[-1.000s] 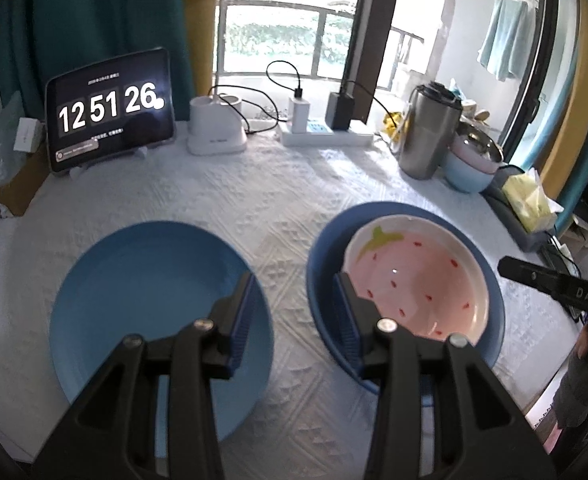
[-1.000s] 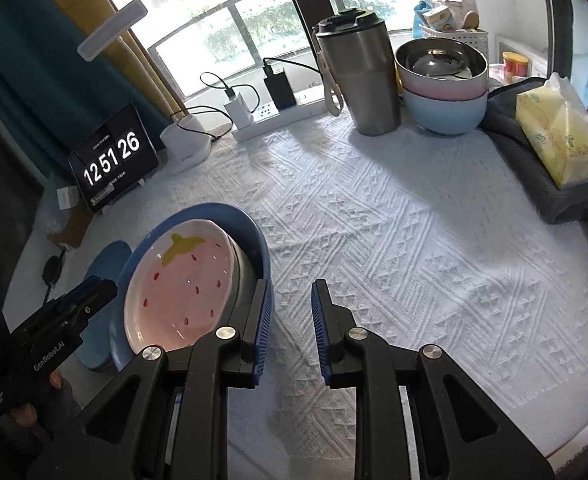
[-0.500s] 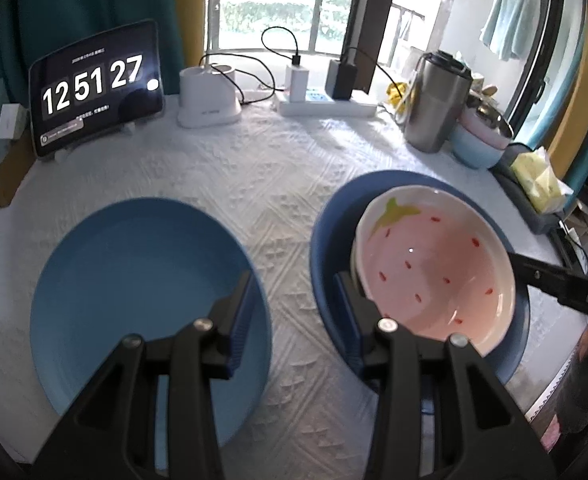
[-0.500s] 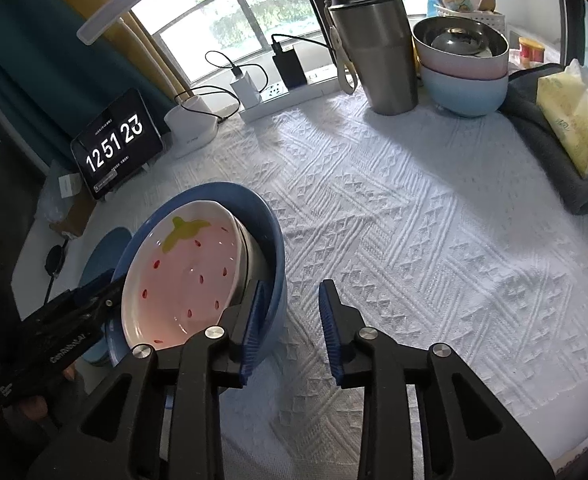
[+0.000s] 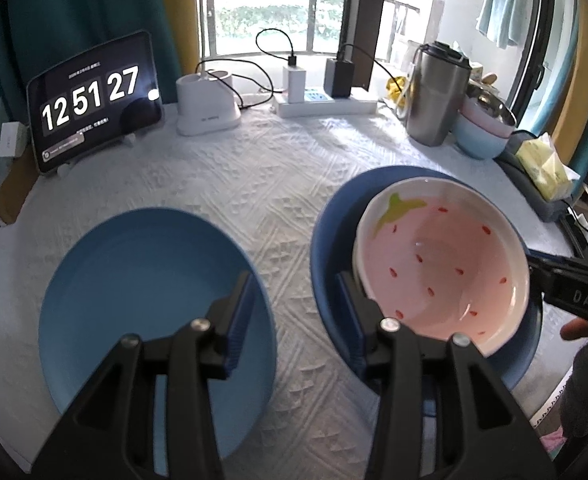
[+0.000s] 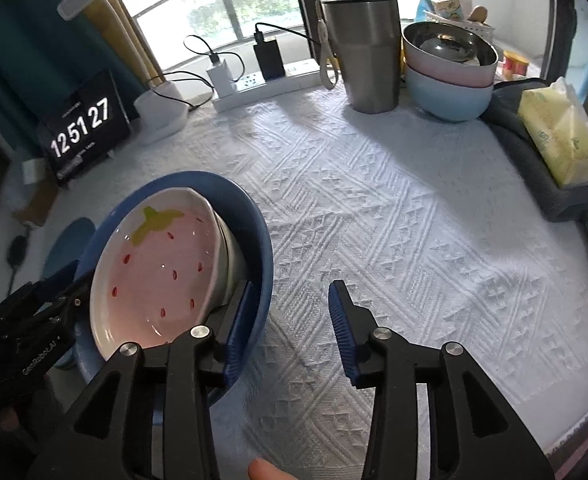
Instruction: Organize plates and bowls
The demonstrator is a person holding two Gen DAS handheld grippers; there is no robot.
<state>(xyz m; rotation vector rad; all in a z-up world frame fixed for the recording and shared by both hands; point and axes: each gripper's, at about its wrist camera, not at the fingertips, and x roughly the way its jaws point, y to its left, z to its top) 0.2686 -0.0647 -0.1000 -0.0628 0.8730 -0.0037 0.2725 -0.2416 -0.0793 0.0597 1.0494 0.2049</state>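
A pink strawberry-patterned bowl (image 5: pixel 441 268) (image 6: pixel 158 268) leans tilted inside a dark blue bowl (image 5: pixel 329 240) (image 6: pixel 262 240). A light blue plate (image 5: pixel 146 300) lies flat on the cloth to its left. My left gripper (image 5: pixel 295 316) is open. One finger is over the plate's right edge, the other just inside the dark blue bowl's left rim. My right gripper (image 6: pixel 292 316) has its jaws opening. They straddle the dark blue bowl's right rim, and the pads do not press on it. Each gripper's black body shows at the edge of the other's view.
At the back of the white-clothed table (image 6: pixel 413 240) stand a tablet clock (image 5: pixel 94 100), a white lamp base (image 5: pixel 208 108), a power strip (image 5: pixel 325 102) and a steel tumbler (image 6: pixel 359 48). Stacked pink and light blue bowls (image 6: pixel 449 88) and a yellow tissue pack (image 6: pixel 561 136) sit at the right.
My right gripper's jaws have spread apart, and its left finger now sits inside the dark blue bowl's rim. The left gripper has barely moved.
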